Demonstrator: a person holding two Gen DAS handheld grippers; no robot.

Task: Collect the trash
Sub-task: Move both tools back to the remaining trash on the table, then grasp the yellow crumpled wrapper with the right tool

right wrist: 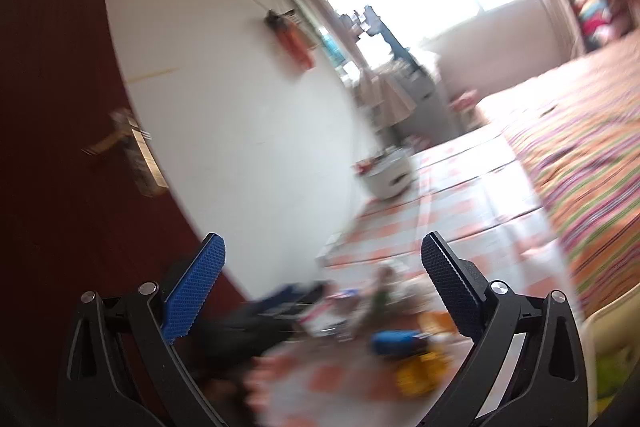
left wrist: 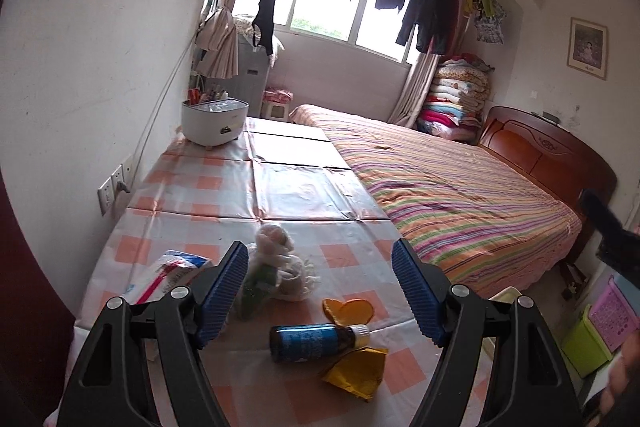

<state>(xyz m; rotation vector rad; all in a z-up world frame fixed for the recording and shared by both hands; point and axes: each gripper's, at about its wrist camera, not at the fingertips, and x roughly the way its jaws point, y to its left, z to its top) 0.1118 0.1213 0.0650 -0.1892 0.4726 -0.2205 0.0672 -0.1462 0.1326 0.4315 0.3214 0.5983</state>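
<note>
On the checked tablecloth [left wrist: 192, 195] lie a small dark bottle with a blue label [left wrist: 312, 342], a crumpled yellow wrapper [left wrist: 356, 373], orange peel pieces [left wrist: 348, 311], a crumpled whitish wad with green bits [left wrist: 276, 267] and a red-white-blue packet [left wrist: 172, 275]. My left gripper [left wrist: 318, 291] is open and empty, just above this trash. My right gripper [right wrist: 322, 287] is open and empty, higher up; its view is blurred and shows the blue bottle [right wrist: 394, 341] and yellow wrapper [right wrist: 420, 375] below. The left gripper [right wrist: 248, 323] shows there as a dark blur.
A white appliance [left wrist: 214, 123] stands at the table's far end by the wall. A striped bed [left wrist: 460, 187] runs along the table's right side. Coloured plastic baskets [left wrist: 596, 331] sit on the floor at the right. A dark red door [right wrist: 60, 147] is at the left.
</note>
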